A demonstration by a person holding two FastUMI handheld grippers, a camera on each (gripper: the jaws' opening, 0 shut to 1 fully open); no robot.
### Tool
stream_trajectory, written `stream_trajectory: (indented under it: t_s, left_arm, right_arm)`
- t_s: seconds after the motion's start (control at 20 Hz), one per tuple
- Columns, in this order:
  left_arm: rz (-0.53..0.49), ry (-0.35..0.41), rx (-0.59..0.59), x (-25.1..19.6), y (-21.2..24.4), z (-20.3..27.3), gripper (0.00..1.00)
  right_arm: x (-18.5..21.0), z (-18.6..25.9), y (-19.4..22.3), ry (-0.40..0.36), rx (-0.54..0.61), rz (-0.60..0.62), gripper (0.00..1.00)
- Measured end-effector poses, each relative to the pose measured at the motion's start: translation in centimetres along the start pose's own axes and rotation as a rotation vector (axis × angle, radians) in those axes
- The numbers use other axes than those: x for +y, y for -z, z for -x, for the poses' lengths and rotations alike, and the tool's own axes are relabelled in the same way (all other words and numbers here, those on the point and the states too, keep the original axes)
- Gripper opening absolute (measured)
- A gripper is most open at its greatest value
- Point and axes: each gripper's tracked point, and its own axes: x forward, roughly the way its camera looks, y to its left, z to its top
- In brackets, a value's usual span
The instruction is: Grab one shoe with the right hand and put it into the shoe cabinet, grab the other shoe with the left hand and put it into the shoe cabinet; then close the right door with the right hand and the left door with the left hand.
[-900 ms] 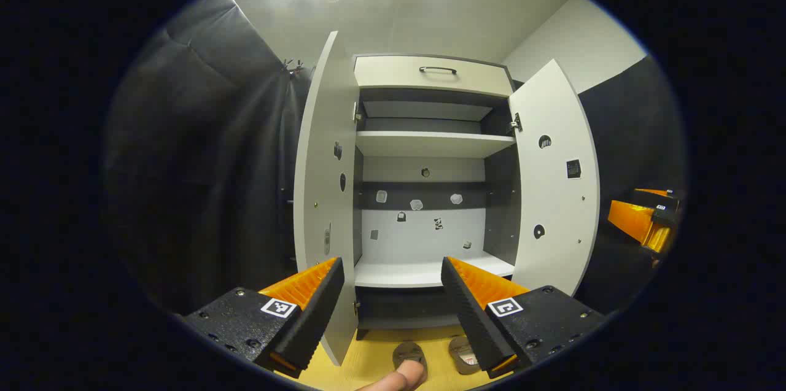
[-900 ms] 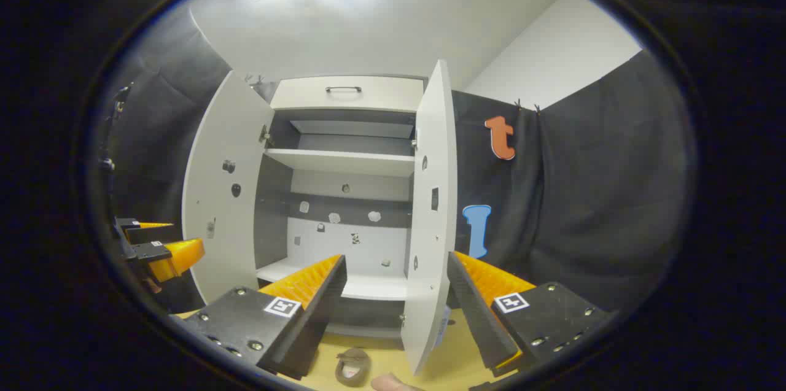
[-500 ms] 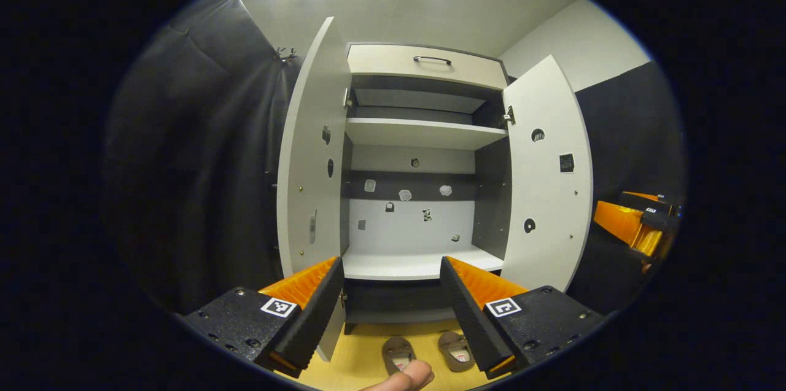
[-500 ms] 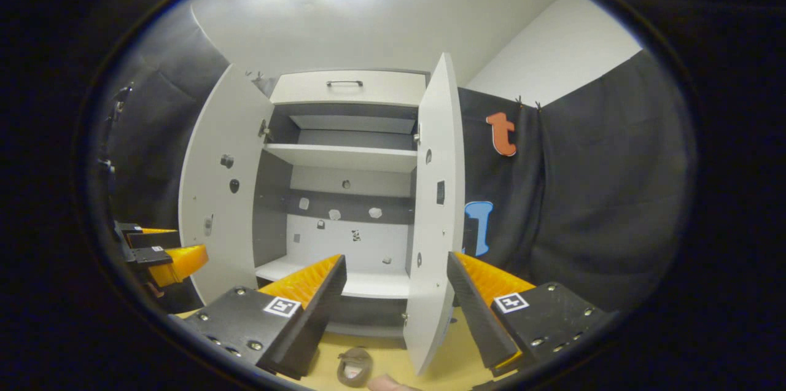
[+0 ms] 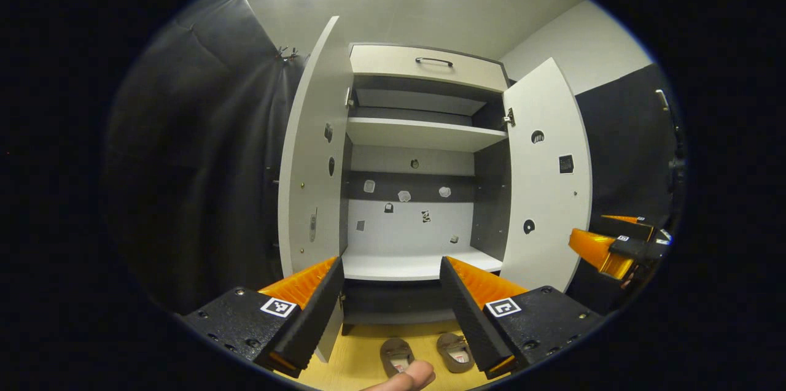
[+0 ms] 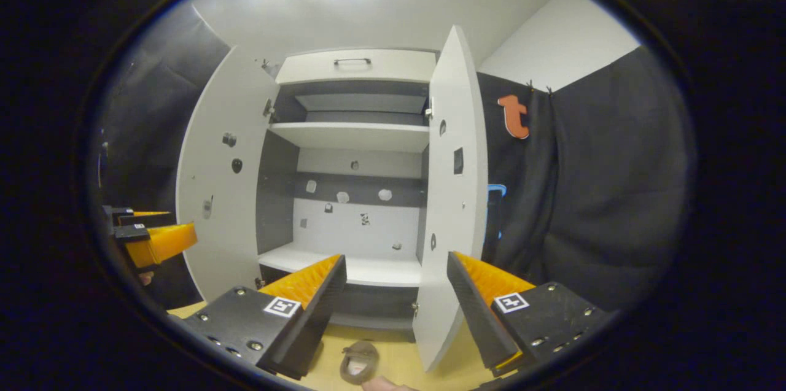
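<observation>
left gripper view: yellow floor [image 5: 362,357], two shoes [image 5: 396,355] before open shoe cabinet [image 5: 424,133]; both claws wide, empty.

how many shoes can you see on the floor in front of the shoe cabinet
2. In the left gripper view, the left shoe and the right shoe sit side by side on the floor just before the open shoe cabinet. More may be hidden.
</observation>
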Motion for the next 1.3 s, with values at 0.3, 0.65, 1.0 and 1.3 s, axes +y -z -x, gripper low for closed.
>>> stream_trajectory:
  t_s: [0.3,0.65,1.0,1.3]
  left_arm:
    - [0.026,-0.005,-0.005,0.3,1.3,0.0,0.96]
    - [0.036,-0.009,-0.021,1.0,2.7,-0.5,0.96]
    - [0.049,-0.043,-0.019,2.2,4.2,-2.2,0.96]
    - [0.062,0.013,-0.049,0.4,3.9,-4.7,0.96]
  right_arm:
    - [2.7,-3.2,8.5,-0.031,0.101,0.030,0.99]
    - [7.0,-5.1,25.4,-0.089,0.298,0.044,0.99]
    - [10.8,-5.0,40.6,-0.147,0.540,0.037,0.97]
    - [12.0,-6.5,46.0,-0.126,0.684,-0.129,0.83]
